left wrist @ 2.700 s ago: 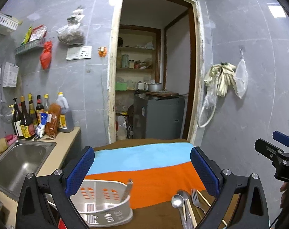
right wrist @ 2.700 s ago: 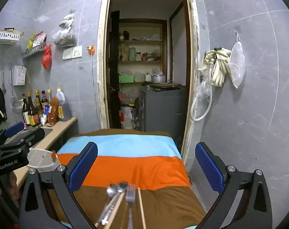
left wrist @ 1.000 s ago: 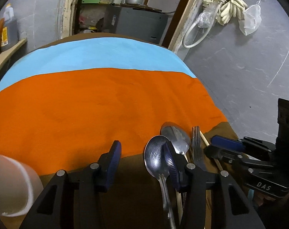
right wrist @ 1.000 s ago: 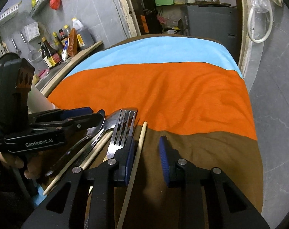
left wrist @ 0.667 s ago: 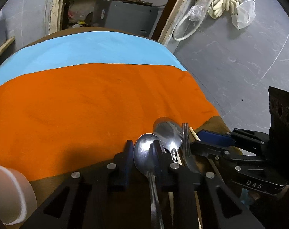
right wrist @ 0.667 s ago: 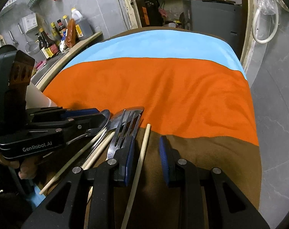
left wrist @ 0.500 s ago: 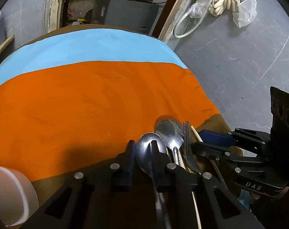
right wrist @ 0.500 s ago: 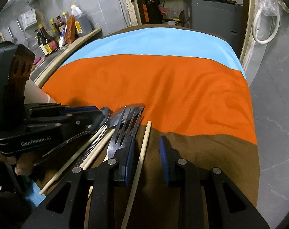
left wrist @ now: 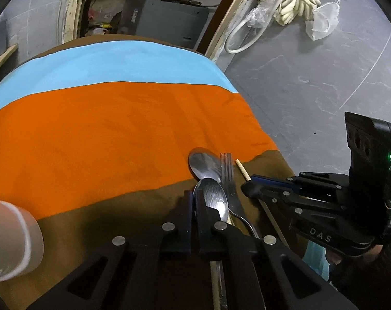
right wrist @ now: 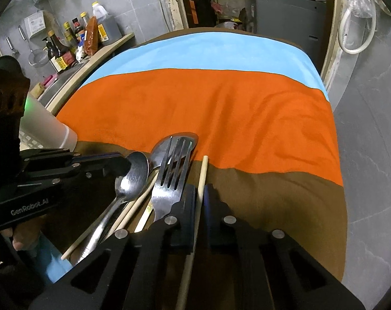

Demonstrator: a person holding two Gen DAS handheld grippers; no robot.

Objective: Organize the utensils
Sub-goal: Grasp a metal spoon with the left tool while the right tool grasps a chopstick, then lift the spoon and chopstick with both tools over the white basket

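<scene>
On the brown stripe of the cloth lie two spoons, a fork (right wrist: 169, 180) and several wooden chopsticks. My left gripper (left wrist: 194, 193) has its jaws closing tight on the left edge of the near spoon (left wrist: 213, 199), whose bowl stands just right of the fingers. The right wrist view shows that left gripper (right wrist: 118, 164) against the spoon bowl (right wrist: 134, 173). My right gripper (right wrist: 201, 187) is closing on a single chopstick (right wrist: 203, 165), which runs straight between its pads. The second spoon (left wrist: 202, 162) lies beyond, under the fork's (left wrist: 226, 165) tines.
A white utensil holder (left wrist: 9, 232) stands at the near left of the table. Orange and blue stripes of the cloth (left wrist: 118, 129) stretch away behind the utensils. A counter with bottles (right wrist: 74, 38) and a sink lies left; a grey wall and doorway lie beyond.
Both grippers have gone from part open to shut. The left jaws came together on the near spoon, and the right jaws pinched the chopstick. Neither hand has shifted much.
</scene>
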